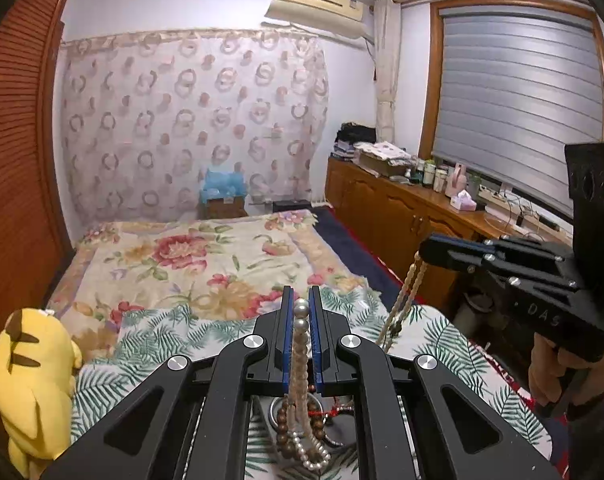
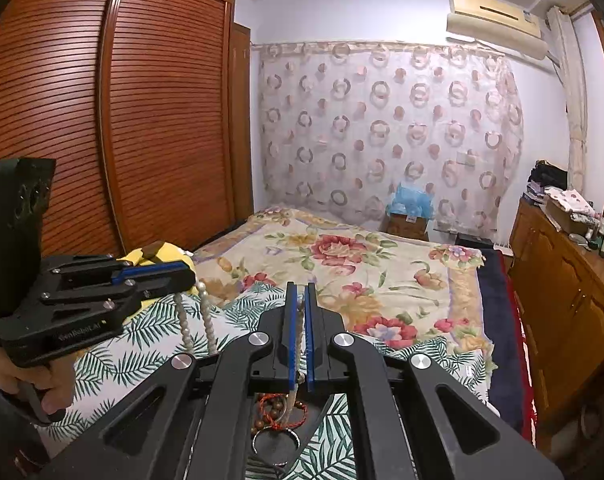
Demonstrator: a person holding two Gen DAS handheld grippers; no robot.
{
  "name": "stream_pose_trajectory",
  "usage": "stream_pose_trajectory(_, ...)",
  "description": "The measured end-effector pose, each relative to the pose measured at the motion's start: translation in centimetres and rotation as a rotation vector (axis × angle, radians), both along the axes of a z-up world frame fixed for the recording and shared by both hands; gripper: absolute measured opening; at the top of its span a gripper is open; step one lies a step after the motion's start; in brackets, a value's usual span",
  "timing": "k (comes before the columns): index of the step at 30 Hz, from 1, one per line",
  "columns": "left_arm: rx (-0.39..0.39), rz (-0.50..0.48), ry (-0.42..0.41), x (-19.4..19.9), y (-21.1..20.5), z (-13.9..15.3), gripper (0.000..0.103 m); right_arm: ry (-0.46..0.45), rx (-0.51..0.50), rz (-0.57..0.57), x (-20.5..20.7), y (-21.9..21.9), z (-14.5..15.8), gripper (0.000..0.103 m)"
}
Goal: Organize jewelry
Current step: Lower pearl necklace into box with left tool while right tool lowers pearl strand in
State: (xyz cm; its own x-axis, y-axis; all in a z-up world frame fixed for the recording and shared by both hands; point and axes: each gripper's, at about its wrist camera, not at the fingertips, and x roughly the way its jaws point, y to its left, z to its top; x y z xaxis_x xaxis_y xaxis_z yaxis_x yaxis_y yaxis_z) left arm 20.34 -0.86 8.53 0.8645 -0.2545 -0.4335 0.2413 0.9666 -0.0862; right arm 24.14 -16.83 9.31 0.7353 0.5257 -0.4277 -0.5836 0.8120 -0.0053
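Observation:
In the left wrist view my left gripper [image 1: 300, 292] is shut on a white pearl necklace [image 1: 300, 322]. The necklace hangs down between the fingers onto a small heap with a brown bead bracelet [image 1: 282, 424] and a red cord. At the right my right gripper [image 1: 421, 250] is shut on a thinner cream bead strand [image 1: 405, 296] that slants down toward the same heap. In the right wrist view the right gripper [image 2: 300, 288] pinches that thin strand [image 2: 300, 316]. The left gripper [image 2: 192, 276] holds the pearls [image 2: 206, 320] in two hanging lines. Brown beads [image 2: 268, 410] and a metal ring [image 2: 276, 442] lie below.
A palm-leaf cloth [image 1: 150, 340] covers the near end of a bed with a floral blanket [image 1: 206, 256]. A yellow plush toy [image 1: 30, 380] sits at the left edge. A wooden cabinet [image 1: 401, 208] with bottles runs along the right, and a slatted wardrobe [image 2: 102, 120] along the left. A person's hands [image 1: 545, 372] grip the handles.

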Motion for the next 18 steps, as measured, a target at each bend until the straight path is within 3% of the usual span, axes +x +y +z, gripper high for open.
stream_pose_trajectory(7, 0.018, -0.003, 0.003, 0.9, -0.3, -0.2, 0.007, 0.040, 0.000, 0.007, 1.5, 0.4, -1.1, 0.004)
stream_pose_trajectory(18, 0.017, -0.006, 0.114, 1.6, 0.4, -6.0, 0.007, 0.158, -0.038, -0.006, 3.8, 1.1, -6.6, 0.004)
